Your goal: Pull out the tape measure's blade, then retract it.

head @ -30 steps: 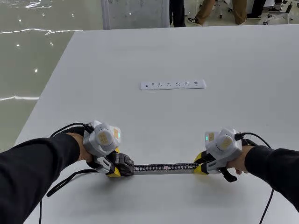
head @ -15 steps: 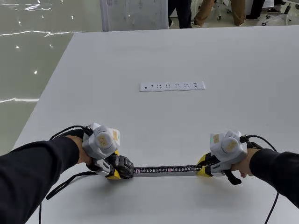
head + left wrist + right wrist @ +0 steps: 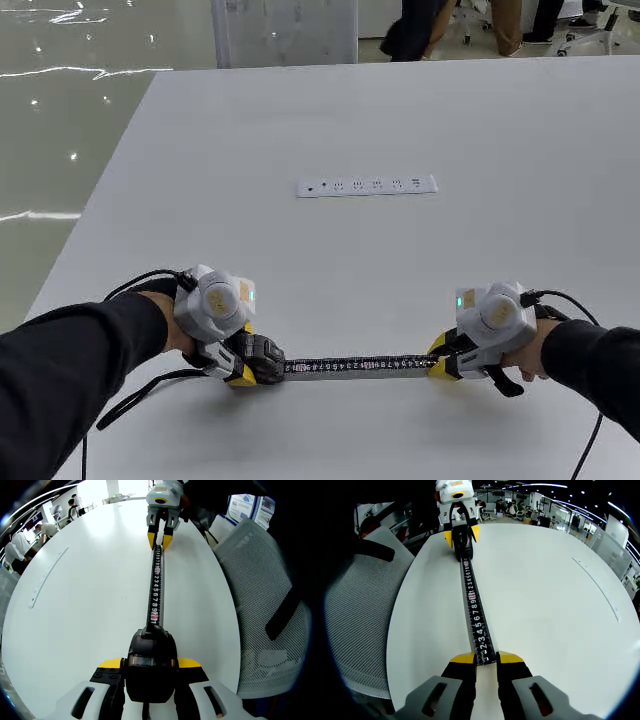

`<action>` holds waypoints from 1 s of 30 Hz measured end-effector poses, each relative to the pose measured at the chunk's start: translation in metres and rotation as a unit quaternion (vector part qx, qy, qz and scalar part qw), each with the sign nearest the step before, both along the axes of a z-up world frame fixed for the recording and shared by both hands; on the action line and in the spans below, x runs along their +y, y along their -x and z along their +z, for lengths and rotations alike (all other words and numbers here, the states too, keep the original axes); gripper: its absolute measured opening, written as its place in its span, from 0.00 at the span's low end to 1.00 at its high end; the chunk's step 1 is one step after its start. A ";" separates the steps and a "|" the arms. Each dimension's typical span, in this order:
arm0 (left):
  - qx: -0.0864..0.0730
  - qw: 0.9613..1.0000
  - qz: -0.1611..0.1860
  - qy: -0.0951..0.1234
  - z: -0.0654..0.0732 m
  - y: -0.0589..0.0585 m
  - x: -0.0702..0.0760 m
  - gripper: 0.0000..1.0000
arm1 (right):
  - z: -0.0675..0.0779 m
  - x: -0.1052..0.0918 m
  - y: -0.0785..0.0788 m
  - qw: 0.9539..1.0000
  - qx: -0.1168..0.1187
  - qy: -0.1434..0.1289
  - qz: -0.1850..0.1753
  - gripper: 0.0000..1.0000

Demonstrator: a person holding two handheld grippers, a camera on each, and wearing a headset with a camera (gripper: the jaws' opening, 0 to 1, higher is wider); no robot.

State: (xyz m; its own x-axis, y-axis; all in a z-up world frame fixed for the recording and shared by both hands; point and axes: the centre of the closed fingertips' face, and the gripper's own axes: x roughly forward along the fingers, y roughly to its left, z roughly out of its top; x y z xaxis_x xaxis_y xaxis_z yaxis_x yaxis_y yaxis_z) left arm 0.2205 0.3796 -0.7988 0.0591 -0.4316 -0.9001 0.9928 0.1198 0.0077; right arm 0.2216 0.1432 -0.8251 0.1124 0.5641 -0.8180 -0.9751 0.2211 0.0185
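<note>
The left gripper [image 3: 248,357] has its jaws clamped on the black case [image 3: 151,665], which sits on the surface [image 3: 350,270] close to the person. The right gripper [image 3: 437,357] has its jaws pinched together on the tip of the blade [image 3: 355,365], which lies flat and extended between the two. This looks to me like the pull-out stage. To do it well, I'd draw the right gripper straight along the blade's own line, low over the surface, so the strip doesn't twist or buckle. The left should pin the case so it can't drag. The hold on the tip looks narrow, so a jerk might slip it free.
</note>
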 end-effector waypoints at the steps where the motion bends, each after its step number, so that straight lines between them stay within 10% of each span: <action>1: 0.000 1.000 0.000 0.000 0.000 0.000 0.000 0.34 | 0.000 -0.001 0.000 1.000 0.000 0.000 0.000 0.11; 30: -0.003 1.000 0.000 0.000 -0.001 0.000 -0.001 0.34 | 0.000 -0.007 0.001 1.000 0.006 0.001 -0.011 0.11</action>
